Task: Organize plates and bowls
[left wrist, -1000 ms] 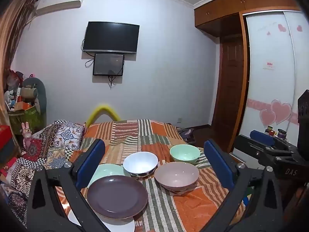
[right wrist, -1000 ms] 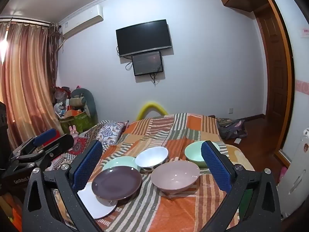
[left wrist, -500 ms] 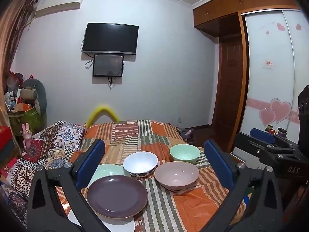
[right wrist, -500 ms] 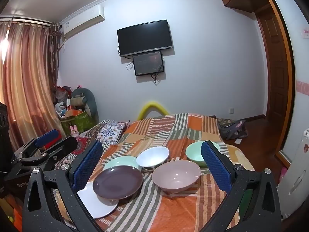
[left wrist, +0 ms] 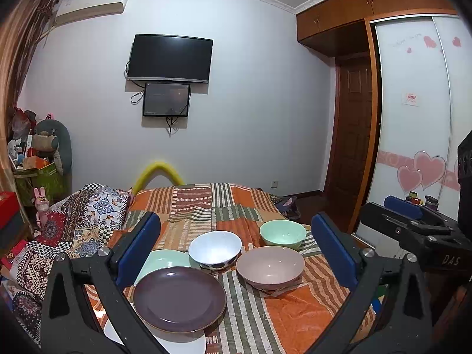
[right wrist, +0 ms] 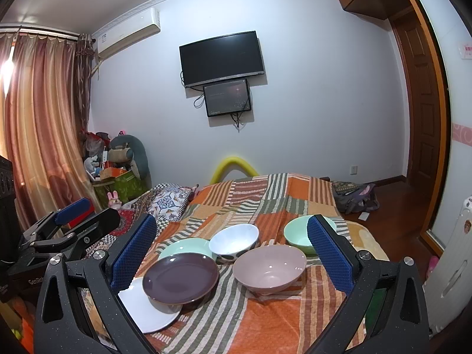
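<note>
On the striped bed cover lie a dark purple plate [left wrist: 178, 298] [right wrist: 180, 278], a white plate [left wrist: 183, 343] [right wrist: 147, 306] partly under it, and a mint plate [left wrist: 163, 261] [right wrist: 185, 246] behind. A white bowl [left wrist: 214, 249] [right wrist: 233, 240], a pink bowl [left wrist: 270, 265] [right wrist: 270, 267] and a mint bowl [left wrist: 282, 233] [right wrist: 298, 236] stand beside them. My left gripper [left wrist: 236, 253] is open and empty above the near edge. My right gripper [right wrist: 233, 256] is open and empty too. Each also shows in the other view: right gripper [left wrist: 413, 224], left gripper [right wrist: 70, 227].
The bed [left wrist: 206, 206] [right wrist: 265, 194] is covered in an orange striped cloth, with patterned quilts [left wrist: 73, 215] to the left. A wardrobe [left wrist: 413, 118] and door [right wrist: 424, 103] are on the right; clutter and curtains [right wrist: 38, 118] on the left.
Both views have shifted very slightly; the dishes have not moved and both grippers stay open.
</note>
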The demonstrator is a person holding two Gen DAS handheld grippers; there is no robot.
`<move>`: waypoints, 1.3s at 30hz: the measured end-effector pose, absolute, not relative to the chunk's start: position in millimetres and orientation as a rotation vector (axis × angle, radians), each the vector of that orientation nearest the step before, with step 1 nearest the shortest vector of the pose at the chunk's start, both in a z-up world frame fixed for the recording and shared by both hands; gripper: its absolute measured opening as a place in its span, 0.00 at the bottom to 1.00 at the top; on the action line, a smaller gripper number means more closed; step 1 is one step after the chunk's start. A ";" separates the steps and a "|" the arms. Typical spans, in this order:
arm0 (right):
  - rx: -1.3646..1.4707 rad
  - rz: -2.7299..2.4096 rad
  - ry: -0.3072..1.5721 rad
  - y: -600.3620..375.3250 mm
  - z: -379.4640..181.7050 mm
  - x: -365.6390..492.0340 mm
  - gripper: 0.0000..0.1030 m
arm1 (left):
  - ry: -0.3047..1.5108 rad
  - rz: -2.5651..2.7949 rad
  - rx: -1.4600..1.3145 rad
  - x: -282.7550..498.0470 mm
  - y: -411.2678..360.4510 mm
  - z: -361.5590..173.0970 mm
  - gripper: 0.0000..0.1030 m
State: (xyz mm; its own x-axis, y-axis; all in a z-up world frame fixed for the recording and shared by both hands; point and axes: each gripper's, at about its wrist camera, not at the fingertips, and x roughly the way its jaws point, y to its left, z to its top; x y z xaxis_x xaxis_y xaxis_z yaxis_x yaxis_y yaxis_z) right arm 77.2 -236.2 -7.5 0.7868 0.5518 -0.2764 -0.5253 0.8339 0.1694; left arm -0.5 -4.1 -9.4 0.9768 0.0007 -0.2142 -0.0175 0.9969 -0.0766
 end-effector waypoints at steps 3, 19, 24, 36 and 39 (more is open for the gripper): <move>0.086 0.583 0.324 -236.4 -7.6 77.6 0.99 | 0.214 0.014 -0.079 -0.7 -4.5 -9.6 1.00; 0.088 0.582 0.324 -236.8 -8.6 77.1 0.99 | 0.217 0.030 -0.081 0.2 -2.7 -9.0 1.00; 0.089 0.584 0.324 -237.7 -8.9 77.5 0.99 | 0.220 0.034 -0.086 0.6 -2.2 -9.1 1.00; 0.091 0.587 0.323 -238.5 -8.3 74.7 0.99 | 0.222 0.035 -0.079 0.0 -3.3 -9.9 1.00; 0.093 0.588 0.324 -238.6 -7.9 74.0 0.99 | 0.223 0.033 -0.084 0.0 -3.4 -10.1 1.00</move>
State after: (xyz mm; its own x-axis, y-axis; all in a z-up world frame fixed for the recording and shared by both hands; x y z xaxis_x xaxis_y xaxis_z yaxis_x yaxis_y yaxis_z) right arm 74.0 -238.6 -7.9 0.7832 0.5585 -0.2734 -0.5296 0.8295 0.1775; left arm 0.0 -3.4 -10.1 0.9746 0.0235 -0.2226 -0.0421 0.9959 -0.0795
